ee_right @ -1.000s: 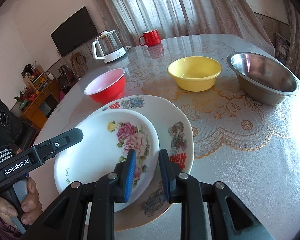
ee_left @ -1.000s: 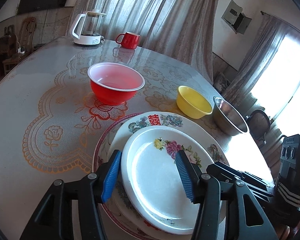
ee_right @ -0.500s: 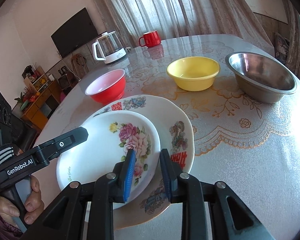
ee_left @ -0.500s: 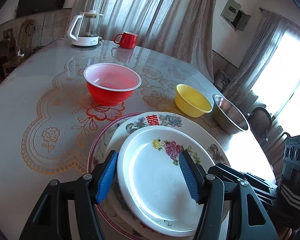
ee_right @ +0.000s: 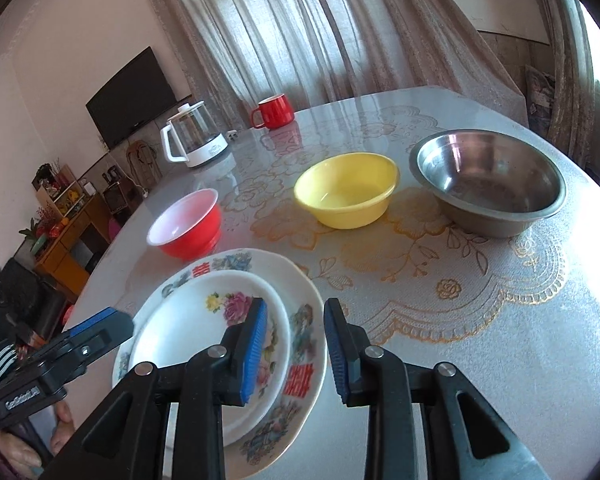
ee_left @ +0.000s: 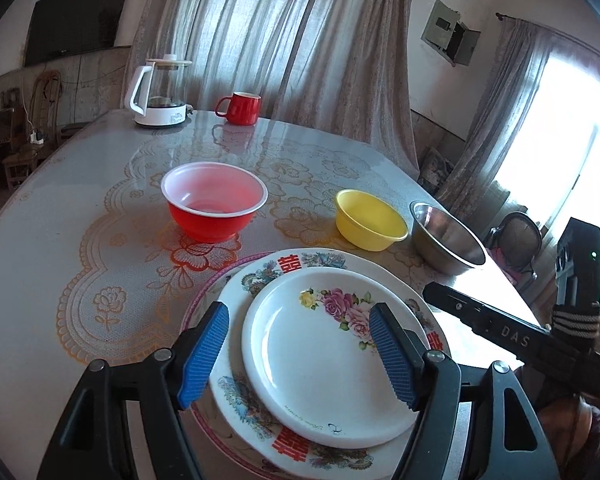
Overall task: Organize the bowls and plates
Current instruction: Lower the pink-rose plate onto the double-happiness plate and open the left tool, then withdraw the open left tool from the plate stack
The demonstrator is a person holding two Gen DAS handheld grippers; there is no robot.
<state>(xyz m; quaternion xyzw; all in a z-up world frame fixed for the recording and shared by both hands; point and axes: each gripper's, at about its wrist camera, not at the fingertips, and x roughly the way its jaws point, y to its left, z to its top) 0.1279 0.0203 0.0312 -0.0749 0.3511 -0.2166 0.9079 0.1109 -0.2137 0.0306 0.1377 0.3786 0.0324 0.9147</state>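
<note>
A small white plate with a rose pattern (ee_left: 320,364) lies on a larger patterned plate (ee_left: 260,280), stacked at the table's near edge. The small plate (ee_right: 204,344) and the large plate (ee_right: 304,344) also show in the right wrist view. My left gripper (ee_left: 300,352) is open, raised over the small plate, holding nothing. My right gripper (ee_right: 296,344) is open and empty above the stack's right rim. A red bowl (ee_left: 214,206), a yellow bowl (ee_left: 370,220) and a steel bowl (ee_left: 446,242) stand farther back.
A glass kettle (ee_left: 160,94) and a red mug (ee_left: 240,108) stand at the table's far side. The round table (ee_right: 500,320) has a lace-pattern cover. Curtains hang behind it. The table edge runs close on the left of the plates.
My right gripper has opened and let go of the small plate's rim, then pulled up and back. The small plate now rests on the large plate. My left gripper has risen a little.
</note>
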